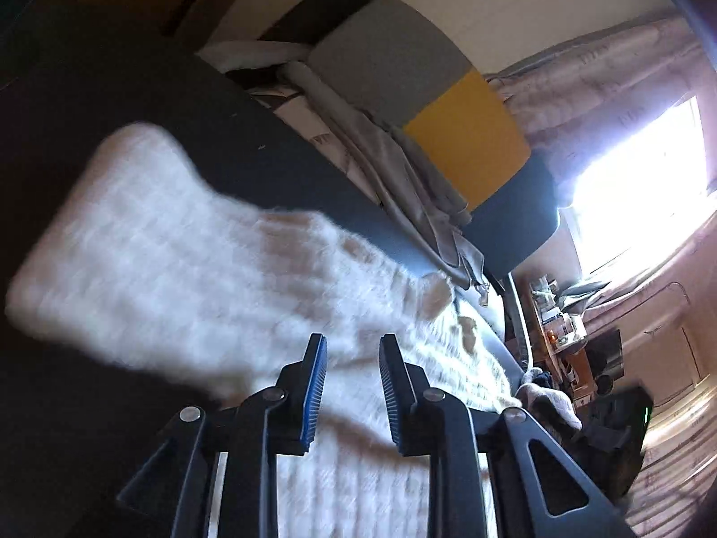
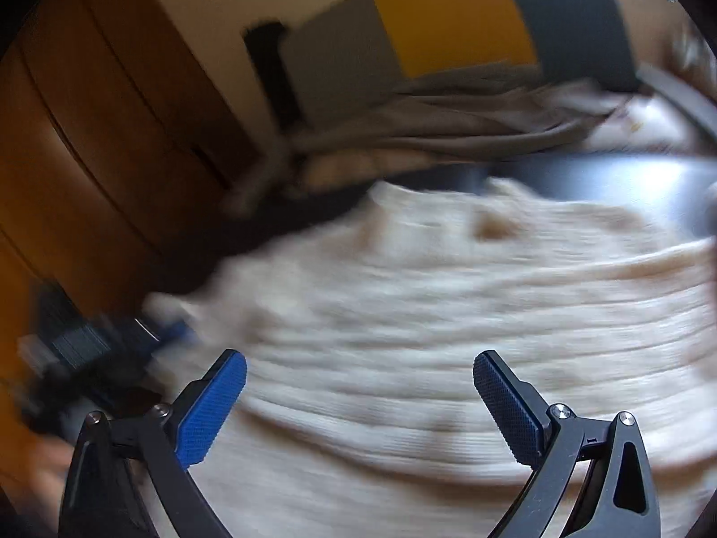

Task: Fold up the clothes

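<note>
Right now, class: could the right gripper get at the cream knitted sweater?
Probably yes: the right gripper is open, the cream knitted sweater lies spread just beyond its fingers, and nothing shows between them.

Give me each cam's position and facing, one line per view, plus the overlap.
Left wrist: sits behind the left gripper, tilted down over a white knit sweater on a dark table; jaws narrowly apart, nothing between them; window at right.
Right wrist: sits behind the right gripper, tilted down over the sweater; jaws wide open, empty; wooden cabinet at left.
Shared: sweater, table, yellow panel beyond. Only the grippers' own fingers show in each.
</note>
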Available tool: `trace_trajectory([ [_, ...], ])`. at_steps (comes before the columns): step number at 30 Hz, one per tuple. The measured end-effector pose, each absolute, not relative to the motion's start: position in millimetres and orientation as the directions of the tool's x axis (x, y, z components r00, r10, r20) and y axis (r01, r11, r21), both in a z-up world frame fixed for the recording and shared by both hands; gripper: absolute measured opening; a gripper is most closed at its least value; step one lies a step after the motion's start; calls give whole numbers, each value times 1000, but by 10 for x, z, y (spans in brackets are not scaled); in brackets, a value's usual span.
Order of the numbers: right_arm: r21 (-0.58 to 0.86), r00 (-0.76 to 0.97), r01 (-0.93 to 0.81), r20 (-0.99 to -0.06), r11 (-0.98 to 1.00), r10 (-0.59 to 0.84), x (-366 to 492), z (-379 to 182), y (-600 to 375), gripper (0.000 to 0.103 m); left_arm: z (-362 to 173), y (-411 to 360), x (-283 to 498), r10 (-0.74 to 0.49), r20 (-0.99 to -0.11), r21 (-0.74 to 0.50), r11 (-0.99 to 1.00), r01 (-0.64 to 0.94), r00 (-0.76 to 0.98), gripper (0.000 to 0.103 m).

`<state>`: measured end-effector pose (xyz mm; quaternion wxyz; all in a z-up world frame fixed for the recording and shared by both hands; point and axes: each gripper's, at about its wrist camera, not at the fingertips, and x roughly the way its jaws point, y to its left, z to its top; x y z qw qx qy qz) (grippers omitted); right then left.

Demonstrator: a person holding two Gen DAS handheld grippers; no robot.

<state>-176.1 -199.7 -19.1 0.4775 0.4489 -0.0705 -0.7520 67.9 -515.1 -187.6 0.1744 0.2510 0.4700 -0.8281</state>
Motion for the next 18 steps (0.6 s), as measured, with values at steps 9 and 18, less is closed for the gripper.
trace_trajectory([
  [9, 819, 113, 363, -513, -445, -851, -1791, -655, -2729, 40, -2122, -4920, 993, -13, -606, -638, -589, 496, -795, 24],
  [18, 756, 22, 395, -575, -521, -818, -1737, -770, -3128, 32, -2354, -5033, 1088, 17, -581, -692, -536, 483, -814, 23],
])
